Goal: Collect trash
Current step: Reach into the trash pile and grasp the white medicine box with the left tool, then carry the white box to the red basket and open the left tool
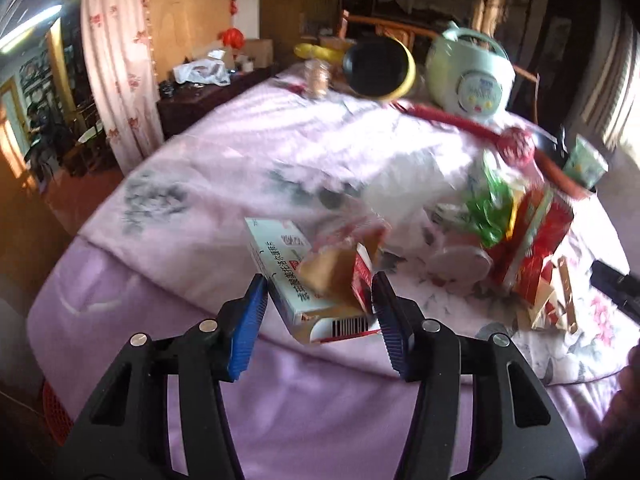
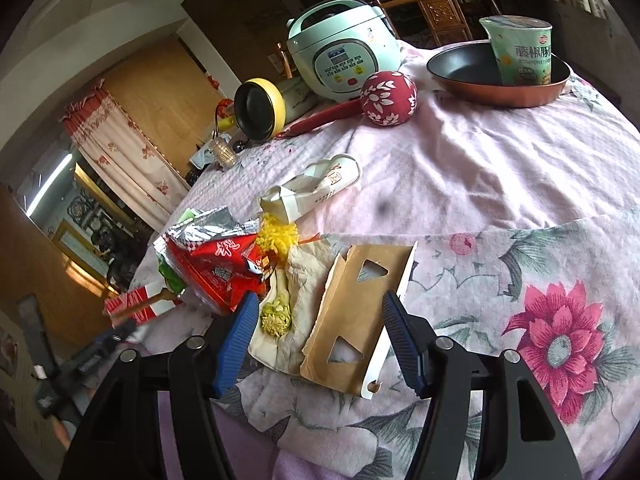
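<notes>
A pile of trash lies on the pink floral cloth (image 2: 480, 184). In the left wrist view a white medicine box (image 1: 296, 280) with torn red-and-brown cardboard (image 1: 344, 272) on it sits between the fingers of my left gripper (image 1: 318, 284); the jaws stand open around it. Behind are green wrappers (image 1: 490, 208) and a red carton (image 1: 536, 240). In the right wrist view my right gripper (image 2: 316, 306) is open over a flattened brown carton (image 2: 356, 312) and a crumpled tissue with yellow scraps (image 2: 280, 312). A red snack wrapper (image 2: 216, 268) and a crushed paper cup (image 2: 316, 192) lie beyond.
A mint rice cooker (image 2: 340, 48), a yellow-rimmed pan (image 2: 260, 110), a red patterned ball on a red handle (image 2: 388, 98) and a copper frying pan (image 2: 496, 80) holding an instant-noodle cup (image 2: 520, 48) stand at the far side. The table edge runs close below both grippers.
</notes>
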